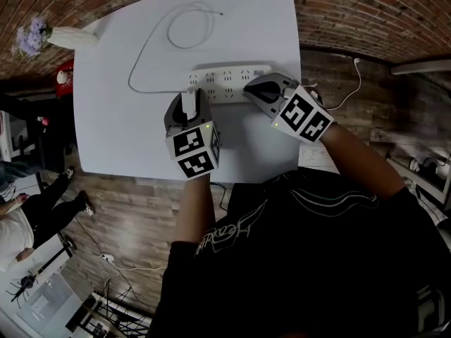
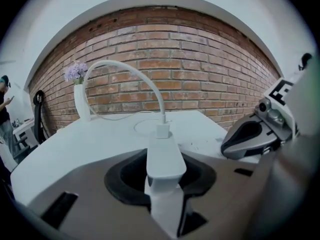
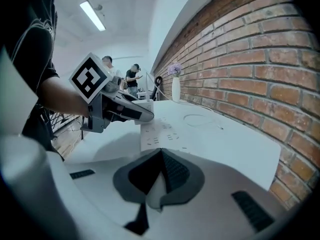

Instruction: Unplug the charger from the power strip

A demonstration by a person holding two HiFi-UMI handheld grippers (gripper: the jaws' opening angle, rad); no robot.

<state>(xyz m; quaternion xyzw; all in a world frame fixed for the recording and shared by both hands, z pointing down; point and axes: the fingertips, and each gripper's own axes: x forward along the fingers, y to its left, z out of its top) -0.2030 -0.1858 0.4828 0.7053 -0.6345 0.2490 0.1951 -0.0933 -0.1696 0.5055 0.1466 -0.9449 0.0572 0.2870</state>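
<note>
Left gripper view, boxy white charger, arched cable, brick wall

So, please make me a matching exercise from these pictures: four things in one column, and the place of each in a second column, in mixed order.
Things:
1. charger
2. vase
3. cable
4. power strip

Places:
A. on a corner of the table
B. below the right gripper
C. between the jaws of the left gripper
D. arching up from the charger's end

Pairs: 1-C, 2-A, 3-D, 4-B
</note>
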